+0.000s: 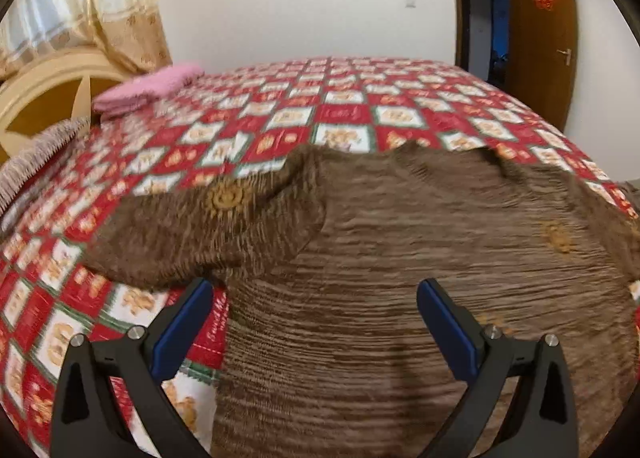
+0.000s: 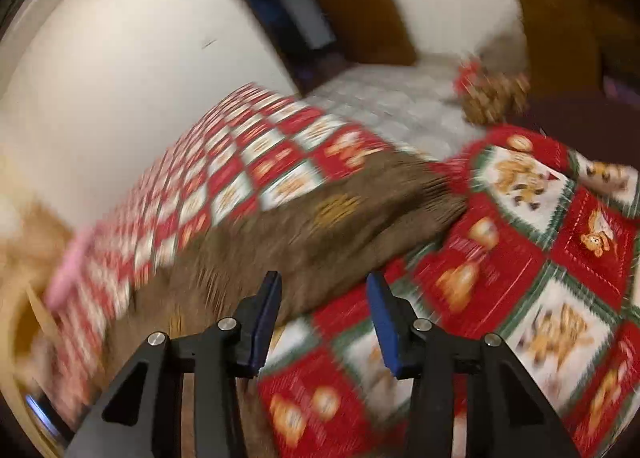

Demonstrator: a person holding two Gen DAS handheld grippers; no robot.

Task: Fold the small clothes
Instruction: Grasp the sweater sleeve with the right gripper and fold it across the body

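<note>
Left gripper (image 1: 314, 298): fingers spread wide, nothing pinched, hovering over the brown knitted garment (image 1: 400, 258), which lies flat on the checked bedspread (image 1: 352, 113), apparently laid out for folding. Right gripper (image 2: 324, 294): fingers half apart, empty, at the garment's 5 o'clock edge. Pink folded cloth (image 1: 148, 87) at 10 o'clock, probably finished; sharp only in the left view. The right view alone shows the bed's near corner.

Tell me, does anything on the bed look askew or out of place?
The brown knitted garment lies unevenly on the red checked bedspread: one part is flopped over at an angle and its top edge is wavy. Nothing looks spilled or damaged. The pink folded cloth sits neatly near the headboard.
</note>
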